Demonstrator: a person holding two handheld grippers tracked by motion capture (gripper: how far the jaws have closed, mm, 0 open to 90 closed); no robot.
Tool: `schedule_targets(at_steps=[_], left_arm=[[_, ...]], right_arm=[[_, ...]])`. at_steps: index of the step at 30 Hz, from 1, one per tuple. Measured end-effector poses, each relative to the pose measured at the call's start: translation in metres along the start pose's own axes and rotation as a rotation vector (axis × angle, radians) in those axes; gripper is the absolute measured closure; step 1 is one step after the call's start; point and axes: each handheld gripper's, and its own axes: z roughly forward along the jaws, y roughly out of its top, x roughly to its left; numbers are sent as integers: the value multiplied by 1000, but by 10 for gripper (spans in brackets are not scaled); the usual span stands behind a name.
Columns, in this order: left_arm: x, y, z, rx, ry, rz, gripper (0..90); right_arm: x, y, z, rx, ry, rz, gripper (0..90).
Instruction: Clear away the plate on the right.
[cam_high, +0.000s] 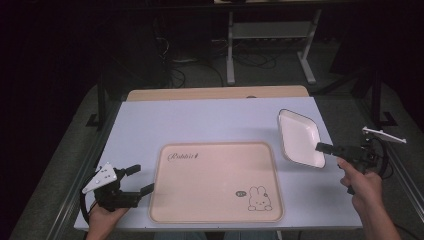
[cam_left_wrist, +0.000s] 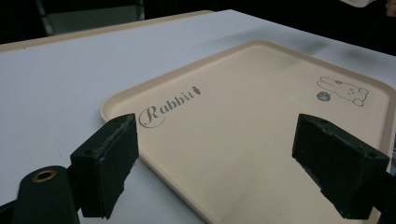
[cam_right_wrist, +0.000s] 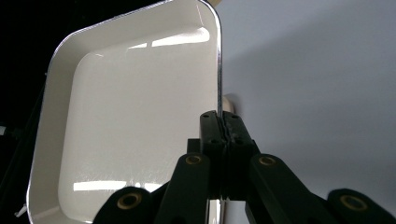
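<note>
A white square dish (cam_high: 300, 136) with a thin dark rim hangs tilted above the right side of the table, beside the tray. My right gripper (cam_high: 325, 148) is shut on the dish's near rim; in the right gripper view the dish (cam_right_wrist: 135, 121) stands on edge with its rim pinched between the jaws (cam_right_wrist: 223, 122). A beige tray (cam_high: 215, 181) with "Rabbit" lettering and a rabbit drawing lies flat at the table's middle front. My left gripper (cam_high: 140, 179) is open at the tray's left edge, its jaws wide apart over the tray (cam_left_wrist: 243, 140) with nothing between them.
The white table (cam_high: 200, 122) has a wooden strip along its far edge. Beyond it stand the legs of a metal frame (cam_high: 270, 45) with cables on the floor. A white piece (cam_high: 384, 134) sticks out to the right of the right hand.
</note>
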Motion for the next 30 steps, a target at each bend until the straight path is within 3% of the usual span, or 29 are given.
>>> schedule_targets(at_steps=[8, 17, 21, 30], left_arm=[[1, 0, -1, -7, 0, -5, 144], [2, 0, -2, -14, 2, -8, 144], [2, 0, -3, -16, 2, -8, 144], [2, 0, -5, -27, 2, -8, 144]], right_arm=[[47, -3, -5, -8, 18, -72, 884], [112, -4, 3, 19, 20, -172, 884], [125, -9, 14, 34, 21, -183, 884], [133, -32, 50, 81, 30, -185, 884]])
